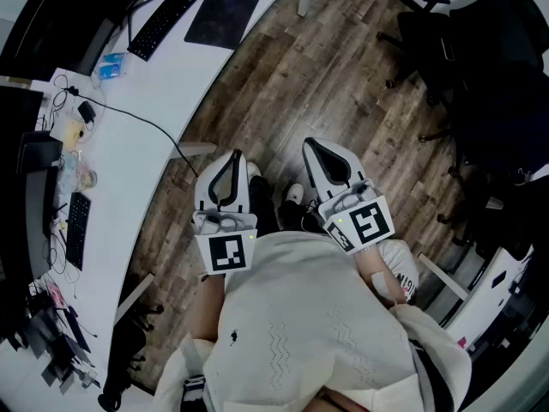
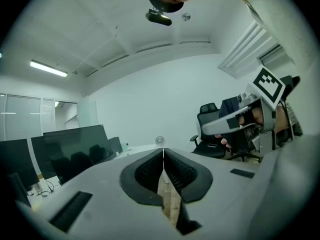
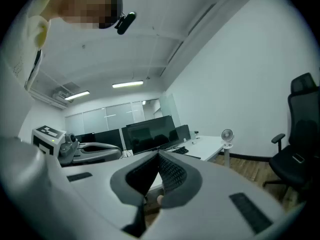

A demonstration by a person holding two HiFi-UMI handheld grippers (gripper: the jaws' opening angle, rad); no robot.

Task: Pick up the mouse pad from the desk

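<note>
Head view, left to right.

- White desk point(image 1: 137, 153): it curves up the left side of the view to the top. It carries monitors, loose cables and a black keyboard point(image 1: 171, 11) at the far end.
- Mouse pad point(image 1: 223, 17): a dark rectangle lying flat on the desk just right of that keyboard, close to the desk's floor-side edge. Its sides run roughly parallel to the keyboard. It looks close to square from here, so I cannot call a long axis. Nothing rests on it and nothing touches it.
- Left gripper point(image 1: 235, 156): you hold it low in front of your torso, over the wood floor point(image 1: 292, 84). Its fingers point(image 2: 150, 171) are pressed together with nothing between them.
- Right gripper point(image 1: 310, 147): it sits just beside the left one at the same height. Its fingers point(image 3: 172, 176) are also together and empty.
- Office chairs point(image 1: 480, 50): far right, well clear of the work.

Key relation: the pad lies straight ahead of your left gripper and slightly to its left, well apart, with a stretch of bare floor between. The left gripper is the nearer one.

Judgement: the approach has not begun. You need to step toward the desk, part the left fingers, and come in at the pad's floor-side edge. A thin flat pad gives little to pinch from above.
</note>
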